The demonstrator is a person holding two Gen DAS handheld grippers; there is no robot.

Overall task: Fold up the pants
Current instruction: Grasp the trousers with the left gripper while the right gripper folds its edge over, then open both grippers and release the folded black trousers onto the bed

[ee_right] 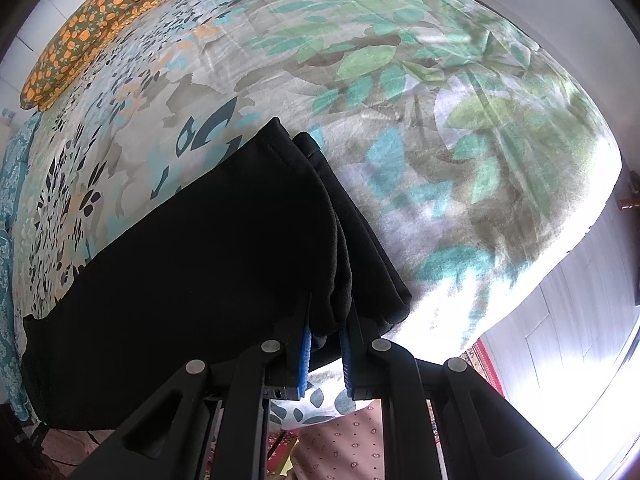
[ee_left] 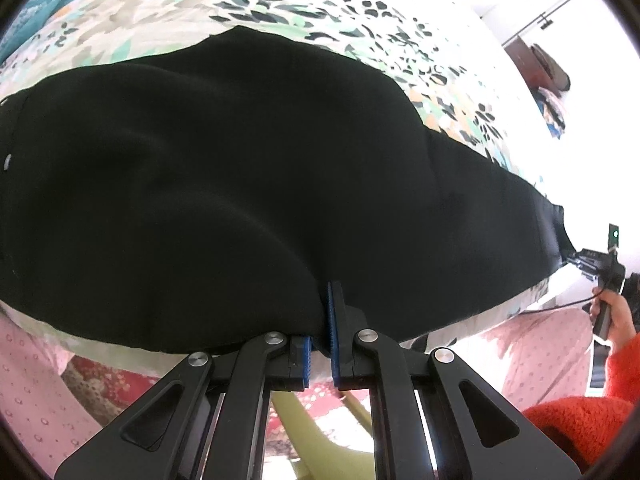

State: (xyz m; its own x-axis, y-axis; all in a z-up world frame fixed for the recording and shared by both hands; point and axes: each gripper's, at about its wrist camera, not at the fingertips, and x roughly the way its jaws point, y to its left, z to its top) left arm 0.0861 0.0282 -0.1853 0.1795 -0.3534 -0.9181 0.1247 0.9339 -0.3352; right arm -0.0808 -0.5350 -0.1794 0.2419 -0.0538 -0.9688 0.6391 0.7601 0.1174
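Black pants (ee_left: 224,184) lie spread across a bed with a leaf-patterned cover (ee_left: 360,20). My left gripper (ee_left: 322,308) is shut on the near edge of the pants, cloth pinched between its blue pads. In the left wrist view the right gripper (ee_left: 576,260) shows at the far right, gripping the leg end. In the right wrist view my right gripper (ee_right: 326,320) is shut on the bunched hem end of the pants (ee_right: 200,264), whose stacked leg layers run away to the left over the bed cover (ee_right: 440,120).
An orange-patterned pillow (ee_right: 92,28) lies at the bed's far left. The bed's edge (ee_right: 560,256) drops to a pale floor on the right. The person's pink dotted trousers (ee_left: 536,352) and red sleeve (ee_left: 580,420) are near the bed, with a red rug (ee_left: 112,384) below.
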